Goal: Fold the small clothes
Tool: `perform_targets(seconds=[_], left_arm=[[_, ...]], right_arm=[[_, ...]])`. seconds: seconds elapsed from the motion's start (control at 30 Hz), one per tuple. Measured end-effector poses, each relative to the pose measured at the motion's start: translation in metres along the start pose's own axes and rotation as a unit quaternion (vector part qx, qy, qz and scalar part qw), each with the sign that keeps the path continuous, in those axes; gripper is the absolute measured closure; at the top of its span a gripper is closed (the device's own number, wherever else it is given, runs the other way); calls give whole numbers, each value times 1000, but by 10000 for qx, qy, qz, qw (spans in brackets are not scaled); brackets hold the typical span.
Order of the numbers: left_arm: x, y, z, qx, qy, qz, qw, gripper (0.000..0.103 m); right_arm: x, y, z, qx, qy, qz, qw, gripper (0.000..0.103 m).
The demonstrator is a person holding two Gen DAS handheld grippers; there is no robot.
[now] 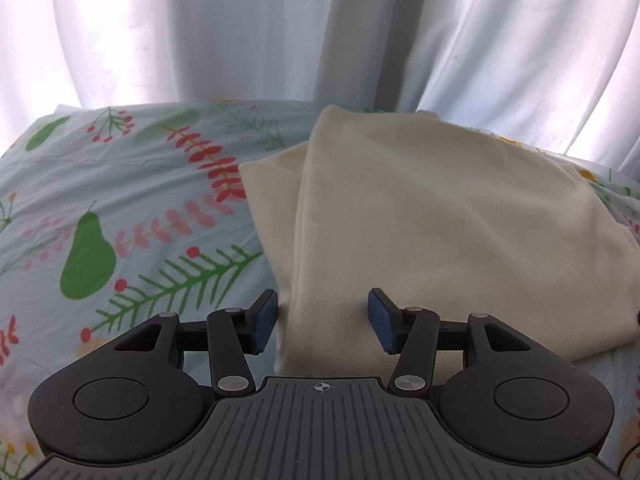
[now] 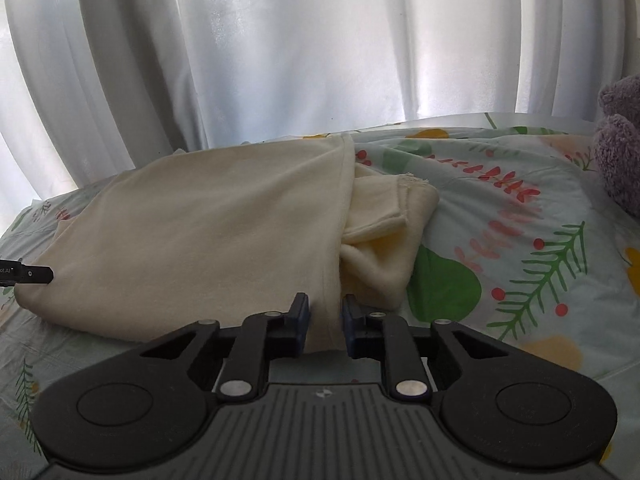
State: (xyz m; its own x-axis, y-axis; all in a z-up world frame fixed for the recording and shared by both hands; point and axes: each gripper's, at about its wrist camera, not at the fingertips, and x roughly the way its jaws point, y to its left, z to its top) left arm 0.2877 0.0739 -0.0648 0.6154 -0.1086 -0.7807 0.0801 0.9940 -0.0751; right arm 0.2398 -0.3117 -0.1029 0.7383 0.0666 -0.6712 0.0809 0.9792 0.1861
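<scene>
Left wrist view: one cream garment (image 1: 440, 216) lies folded on a bed sheet (image 1: 132, 208) printed with leaves, berries and a green pear. The garment sits toward the sheet's far edge, its back end close to the white curtain (image 1: 240, 28) that hangs behind the bed. A narrower folded strip of the garment runs toward the camera, and a lower layer shows out from under it on the left. The left gripper (image 1: 322, 322) is held low and level over the near end of that strip, pointing toward the curtain. Its two blue-padded fingers (image 1: 264, 322) are spread wide, one on each side of the strip, and neither presses the cloth: the gripper is released.

Right wrist view: the same garment (image 2: 200, 232) fills the left half, with a bunched, folded part (image 2: 384, 232) sticking out on its right side. The right gripper (image 2: 326, 324) points along the garment's right edge, held low over the sheet (image 2: 540, 240). Its fingers (image 2: 300, 320) stand close together with a fold of the garment's edge between them; they look clenched on the cloth. A dark tip of the other gripper (image 2: 28, 274) shows at the left border, at the garment's left side. One fuzzy purple plush thing (image 2: 620, 140) rests at the sheet's far right edge, well apart from the garment. The curtain (image 2: 320, 48) hangs behind.
</scene>
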Motion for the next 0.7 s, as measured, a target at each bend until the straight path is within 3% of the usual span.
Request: perform_targets(seconds=[0.17,0.27,0.33,0.4,0.57,0.7], left_arm=[[2,5,-3,-90,69,-193,9997,50],[5,8,-1,-172,85,-250,9995,64],[6,8,0,-190,70,-255,9995,75],[3,10,1,-283,56,-314,9991,82],[-15,16,1,-482,-53,-702,9964,83],[2,20,-9,-487,197,-551,9971,76]], right_arm=[[5,-6,-1,234,197,166,9994,84],[8,-5,-2,219,207,162,9994,85],[10,-1,0,55,155,79,9998,96],[9,5,2,-157,102,-95,9998,97],[-9,4,12,-387,-250,-505,9977,98],[12,3,3,-503,202,-794,9954,97]])
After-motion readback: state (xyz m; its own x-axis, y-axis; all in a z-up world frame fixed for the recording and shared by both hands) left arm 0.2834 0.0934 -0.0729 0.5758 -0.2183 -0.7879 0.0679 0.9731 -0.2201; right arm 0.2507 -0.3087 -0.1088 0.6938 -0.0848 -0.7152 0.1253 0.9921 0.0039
